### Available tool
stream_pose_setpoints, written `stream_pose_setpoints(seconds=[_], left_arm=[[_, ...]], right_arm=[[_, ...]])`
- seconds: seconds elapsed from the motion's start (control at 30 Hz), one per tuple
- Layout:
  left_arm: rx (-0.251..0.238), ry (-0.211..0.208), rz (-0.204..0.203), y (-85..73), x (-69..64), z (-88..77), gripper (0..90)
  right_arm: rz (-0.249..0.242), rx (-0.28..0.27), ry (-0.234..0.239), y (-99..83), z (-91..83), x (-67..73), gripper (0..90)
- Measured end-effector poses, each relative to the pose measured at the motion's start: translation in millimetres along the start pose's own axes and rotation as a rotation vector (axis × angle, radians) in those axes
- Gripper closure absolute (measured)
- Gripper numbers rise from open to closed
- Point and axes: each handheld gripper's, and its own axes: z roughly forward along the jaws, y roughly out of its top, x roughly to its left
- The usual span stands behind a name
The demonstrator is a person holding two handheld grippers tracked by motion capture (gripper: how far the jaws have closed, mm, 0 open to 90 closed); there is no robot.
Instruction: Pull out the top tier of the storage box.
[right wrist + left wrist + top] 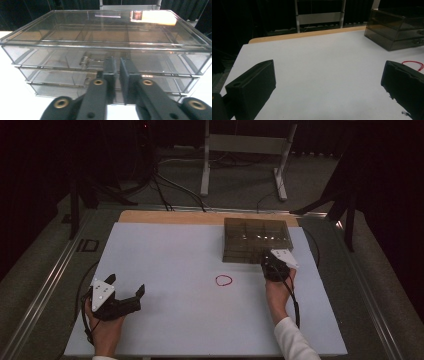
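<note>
A smoky clear plastic box of three drawers (255, 240) stands at the back right of the white table top (165, 270). My right gripper (268, 263) is against its front. In the right gripper view the two black jaws stand almost together at the top drawer's front (117, 65), pinching its small clear handle (85, 61), whose end shows just left of them. My left gripper (126, 285) rests near the front left of the table, jaws wide apart with bare table between them (329, 72). A red loop of cord (224, 280) lies in the middle of the table.
A strip of bare wood (200, 217) runs along the table's far edge. Beyond it stand the legs of a white frame (205, 165) and loose cables on the floor. The drawer box (394, 27) and the red loop (412, 63) show at the right of the left gripper view.
</note>
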Motion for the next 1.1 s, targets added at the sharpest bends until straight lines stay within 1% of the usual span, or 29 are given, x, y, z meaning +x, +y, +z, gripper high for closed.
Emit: stream_pose_setpoints(seconds=[0.1,0.13,0.17,0.2,0.23,0.27,0.33,0.4,0.43,0.53,0.73,0.77,0.83,0.87,0.9,1.1], left_arm=[[-0.002,0.0,0.0,0.2,-0.5,-0.1,1.1],[-0.003,0.0,0.001,0.2,-0.5,-0.2,1.1],[-0.003,0.0,0.001,0.2,-0.5,-0.3,1.1],[-0.003,0.0,0.001,0.2,-0.5,-0.3,1.1],[-0.002,-0.001,-0.001,0.1,-0.2,-0.1,1.1],[-0.002,0.0,0.0,0.1,-0.1,-0.1,1.1],[-0.004,-0.001,-0.001,0.2,-0.2,-0.2,1.1],[-0.004,-0.001,-0.001,0.2,-0.1,-0.3,1.1],[-0.003,-0.001,-0.001,0.1,0.1,-0.4,1.1],[-0.007,0.0,-0.005,0.1,0.3,-0.7,1.1],[-0.006,0.0,-0.004,0.1,0.2,-0.8,1.1],[-0.006,-0.001,-0.002,0.2,0.2,-0.8,1.1],[-0.006,-0.001,-0.001,0.3,0.1,-0.9,1.1],[-0.006,-0.001,-0.002,0.3,0.1,-1.0,1.1],[-0.006,0.0,-0.002,0.3,0.2,-1.1,1.1],[-0.007,-0.001,-0.003,0.3,0.4,-1.1,1.1]], right_arm=[[-0.003,-0.002,0.002,0.3,-0.1,-0.3,79.8],[-0.011,-0.014,0.018,1.2,-0.7,0.4,72.8],[-0.011,-0.012,0.026,0.7,-0.4,1.2,70.4],[-0.011,-0.012,0.026,0.7,-0.4,1.2,70.4],[-0.011,-0.01,0.027,0.3,-0.2,2.1,67.3],[-0.011,-0.007,0.048,-1.0,0.8,5.7,57.6],[-0.023,-0.005,0.051,-2.3,2.1,10.5,54.8],[-0.032,-0.006,0.041,-3.0,3.9,14.3,54.6],[-0.028,-0.006,0.04,-3.1,4.9,15.6,54.4],[-0.023,-0.004,0.027,-2.7,6.8,17.8,54.2],[-0.033,-0.003,0.005,-1.9,8.0,22.1,52.9],[-0.037,-0.003,-0.002,-2.0,8.2,22.6,52.9],[-0.045,-0.002,-0.029,-3.1,9.2,25.5,53.8],[-0.045,-0.002,-0.029,-3.1,9.2,25.5,53.8],[-0.041,0.001,-0.045,-3.5,9.6,26.9,54.1],[-0.041,-0.007,-0.076,-4.4,10.9,31.5,55.5]])
